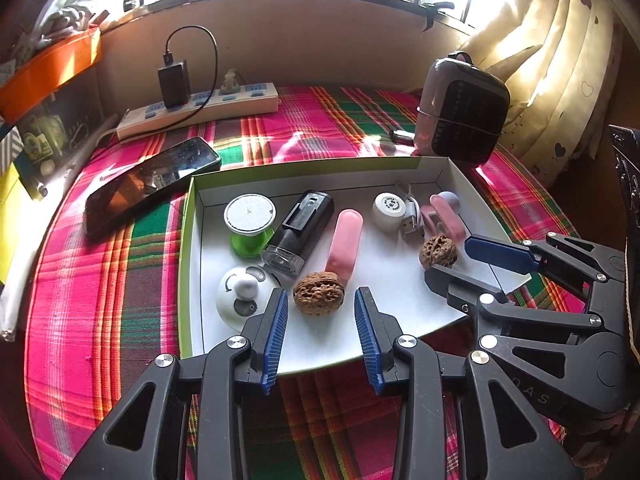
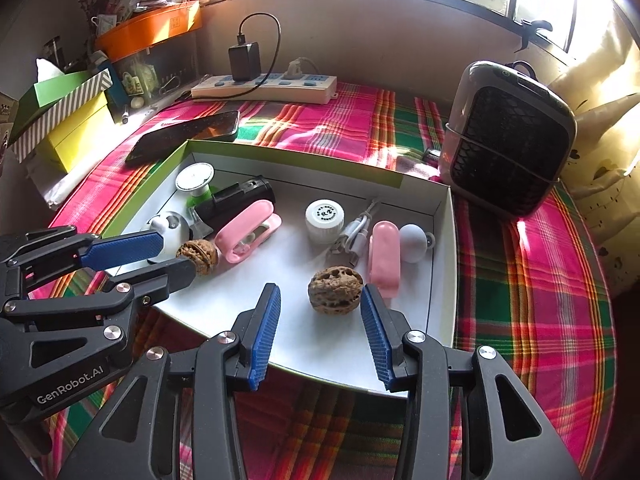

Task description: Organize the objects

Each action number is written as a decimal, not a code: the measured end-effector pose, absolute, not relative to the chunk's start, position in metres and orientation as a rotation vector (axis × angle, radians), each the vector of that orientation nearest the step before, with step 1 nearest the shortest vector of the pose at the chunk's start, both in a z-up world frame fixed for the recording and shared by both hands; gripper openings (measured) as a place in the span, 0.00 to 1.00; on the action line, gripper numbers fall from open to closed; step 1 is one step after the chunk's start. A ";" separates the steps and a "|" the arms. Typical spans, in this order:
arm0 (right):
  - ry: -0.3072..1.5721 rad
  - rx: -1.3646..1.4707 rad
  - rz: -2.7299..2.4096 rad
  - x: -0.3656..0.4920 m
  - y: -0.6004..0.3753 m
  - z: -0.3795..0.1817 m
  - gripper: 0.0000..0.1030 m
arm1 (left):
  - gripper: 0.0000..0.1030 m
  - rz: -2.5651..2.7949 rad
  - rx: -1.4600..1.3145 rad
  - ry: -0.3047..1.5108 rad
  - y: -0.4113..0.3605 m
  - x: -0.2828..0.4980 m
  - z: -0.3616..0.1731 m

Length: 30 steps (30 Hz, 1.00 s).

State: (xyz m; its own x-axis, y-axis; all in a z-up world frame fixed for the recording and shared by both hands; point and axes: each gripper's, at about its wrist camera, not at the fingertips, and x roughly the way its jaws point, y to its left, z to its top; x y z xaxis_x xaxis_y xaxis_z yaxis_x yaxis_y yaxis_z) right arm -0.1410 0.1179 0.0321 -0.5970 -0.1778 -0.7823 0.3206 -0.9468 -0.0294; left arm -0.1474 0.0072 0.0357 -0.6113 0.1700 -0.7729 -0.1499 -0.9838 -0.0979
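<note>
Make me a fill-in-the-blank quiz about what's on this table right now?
Both walnuts lie inside the white ____.
The left gripper has a ____ between its open blue pads.
The phone lies on the plaid ____, outside the box.
A black charger is plugged into the power ____.

Missing: box; walnut; cloth; strip

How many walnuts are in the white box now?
2. One walnut lies between the left tongs; the other walnut lies between the right tongs. None appears hidden.

Plaid-covered table (image 1: 120,280), tray (image 1: 188,272), phone (image 1: 148,184), fan (image 1: 464,116)
</note>
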 end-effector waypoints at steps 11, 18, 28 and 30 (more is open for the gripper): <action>0.226 1.168 -2.638 -0.116 0.117 0.045 0.43 | 0.32 2.734 -1.220 -0.008 0.006 -0.118 0.047; 0.183 1.142 -2.654 -0.100 0.122 0.047 0.47 | 0.32 2.784 -1.193 0.006 0.003 -0.100 0.048; 0.142 1.124 -2.672 -0.076 0.133 0.044 0.50 | 0.32 2.800 -1.217 -0.008 0.001 -0.077 0.039; 0.138 1.133 -2.672 -0.075 0.136 0.040 0.52 | 0.32 2.812 -1.236 0.014 0.001 -0.075 0.034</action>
